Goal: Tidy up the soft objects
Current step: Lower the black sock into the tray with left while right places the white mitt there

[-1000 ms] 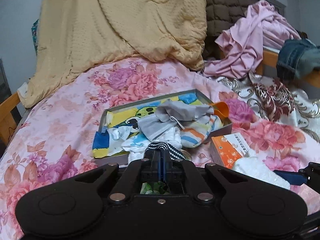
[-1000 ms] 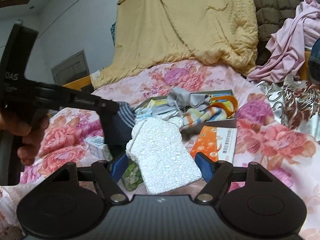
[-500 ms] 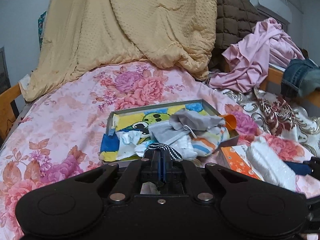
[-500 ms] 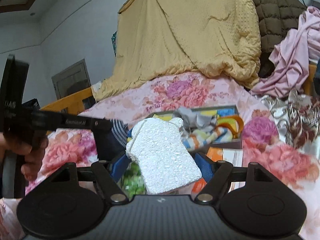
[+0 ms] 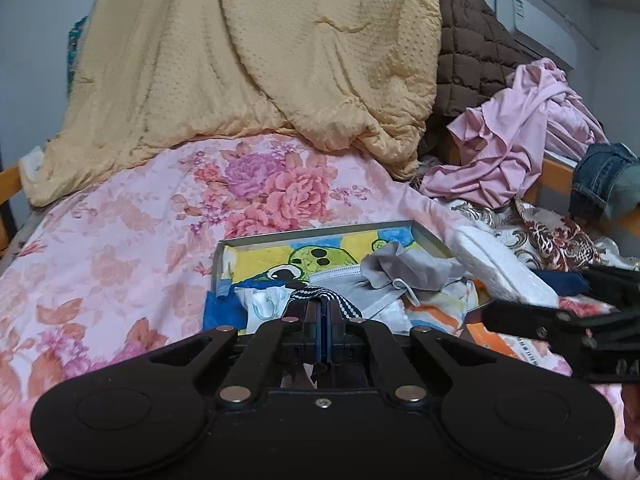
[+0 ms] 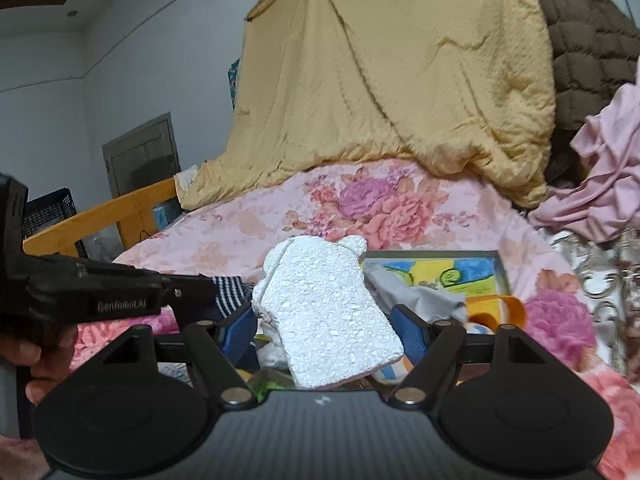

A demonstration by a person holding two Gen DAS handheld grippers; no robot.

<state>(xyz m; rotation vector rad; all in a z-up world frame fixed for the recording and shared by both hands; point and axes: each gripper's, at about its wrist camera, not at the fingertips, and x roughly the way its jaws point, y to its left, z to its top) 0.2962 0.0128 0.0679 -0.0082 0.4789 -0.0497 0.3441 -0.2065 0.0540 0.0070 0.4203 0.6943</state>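
My left gripper is shut, pinching a navy-and-white striped cloth just short of the grey tray. The right wrist view shows it from the side, with the striped cloth at its tips. My right gripper is shut on a white foam piece, held up between its blue pads near the tray. In the left wrist view the foam hangs over the tray's right corner. Inside the tray lie a cartoon-print cloth, a grey mask and other small fabrics.
The tray rests on a pink floral bedsheet. A yellow blanket and brown quilt pile up behind it. Pink clothes and jeans lie at the right. An orange box sits by the tray. A wooden rail borders the left.
Both grippers have moved forward towards the tray, each keeping its load. The foam piece has gone from beside the orange box to over the tray's right corner.
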